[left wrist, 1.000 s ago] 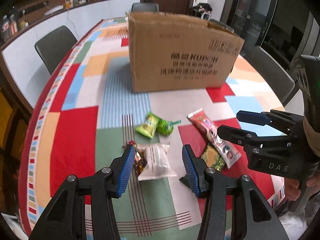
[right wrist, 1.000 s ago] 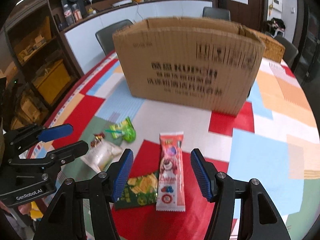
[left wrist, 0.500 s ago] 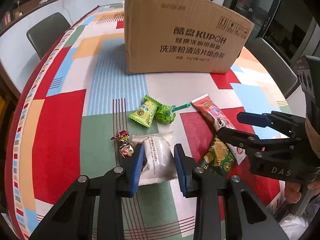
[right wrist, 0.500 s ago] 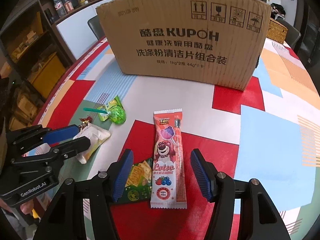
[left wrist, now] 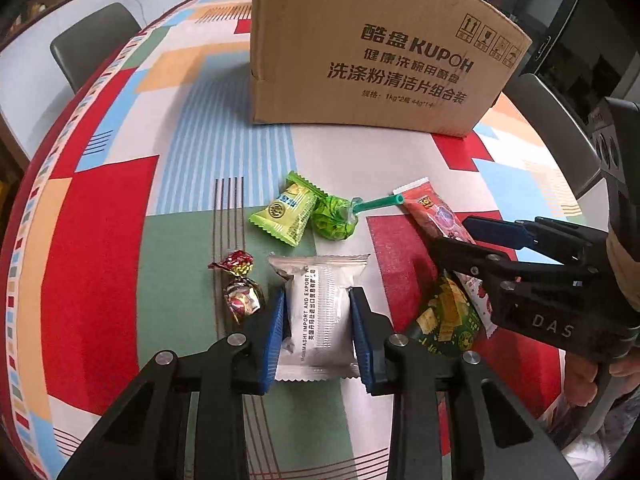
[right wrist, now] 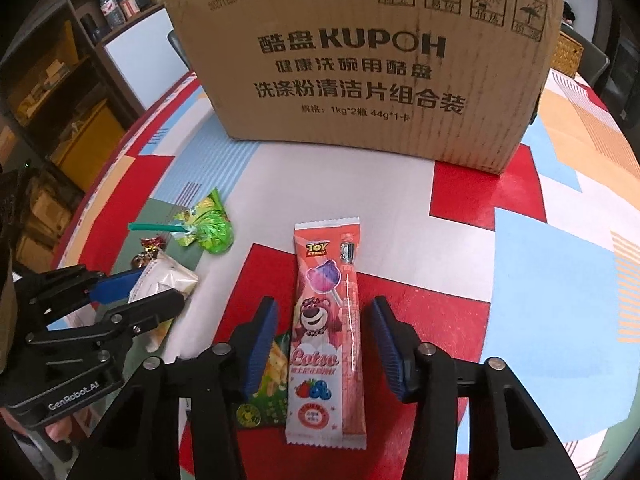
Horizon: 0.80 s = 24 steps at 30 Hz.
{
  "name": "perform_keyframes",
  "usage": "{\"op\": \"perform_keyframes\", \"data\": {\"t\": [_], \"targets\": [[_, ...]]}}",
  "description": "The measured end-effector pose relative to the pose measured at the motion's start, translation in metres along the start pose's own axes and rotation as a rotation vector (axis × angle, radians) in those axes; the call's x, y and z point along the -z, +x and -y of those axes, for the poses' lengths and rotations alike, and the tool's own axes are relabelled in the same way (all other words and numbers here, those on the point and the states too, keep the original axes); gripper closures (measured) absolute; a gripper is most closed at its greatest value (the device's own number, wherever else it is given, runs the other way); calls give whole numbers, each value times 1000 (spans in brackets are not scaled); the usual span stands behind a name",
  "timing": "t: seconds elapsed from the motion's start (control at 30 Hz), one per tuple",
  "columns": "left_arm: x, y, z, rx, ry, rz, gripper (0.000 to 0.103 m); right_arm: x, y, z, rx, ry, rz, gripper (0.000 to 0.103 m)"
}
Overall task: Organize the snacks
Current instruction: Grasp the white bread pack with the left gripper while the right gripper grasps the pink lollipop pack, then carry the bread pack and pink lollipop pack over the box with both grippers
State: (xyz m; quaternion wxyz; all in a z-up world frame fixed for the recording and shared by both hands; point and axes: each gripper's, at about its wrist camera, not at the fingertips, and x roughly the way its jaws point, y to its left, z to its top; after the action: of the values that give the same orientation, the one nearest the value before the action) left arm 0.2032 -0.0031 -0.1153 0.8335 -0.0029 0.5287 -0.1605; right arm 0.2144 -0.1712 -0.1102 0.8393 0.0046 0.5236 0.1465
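My left gripper (left wrist: 318, 300) is shut on a white snack packet (left wrist: 320, 308) lying on the tablecloth; both blue pads touch its sides. My right gripper (right wrist: 324, 312) is open, with its jaws on either side of a long pink Lotso snack stick (right wrist: 326, 320), not touching it. A dark green snack pack (right wrist: 268, 384) lies partly under the stick and the left finger. A cardboard box (left wrist: 380, 48) stands behind the snacks, and also fills the back of the right wrist view (right wrist: 372, 60).
A light green candy packet (left wrist: 286, 214), a green wrapped lollipop (left wrist: 336, 220) and two foil-wrapped candies (left wrist: 240, 280) lie near the white packet. Chairs (left wrist: 96, 40) stand around the round table (left wrist: 112, 220). Shelves (right wrist: 52, 92) are at left.
The left gripper came down and closed from wide open onto the white packet. The right gripper came lower and nearer the pink stick and narrowed somewhat, still open.
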Motion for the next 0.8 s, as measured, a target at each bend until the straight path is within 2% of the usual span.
{"op": "perform_keyframes", "data": {"t": [0.13,0.2,0.4,0.8], "targets": [[-1,2,1,7,-5,3,71,-4,3,-1,13,-8,7,59],[-2,3,2,11,-9,5,72,-5,5,-2,30,-12,10,66],[-2,1,5,36,-14,10,74,-7,6,-3,37,-14,18,75],[-1,-31,19,47,12,84,74,0,-29,2,22,1,79,76]]}}
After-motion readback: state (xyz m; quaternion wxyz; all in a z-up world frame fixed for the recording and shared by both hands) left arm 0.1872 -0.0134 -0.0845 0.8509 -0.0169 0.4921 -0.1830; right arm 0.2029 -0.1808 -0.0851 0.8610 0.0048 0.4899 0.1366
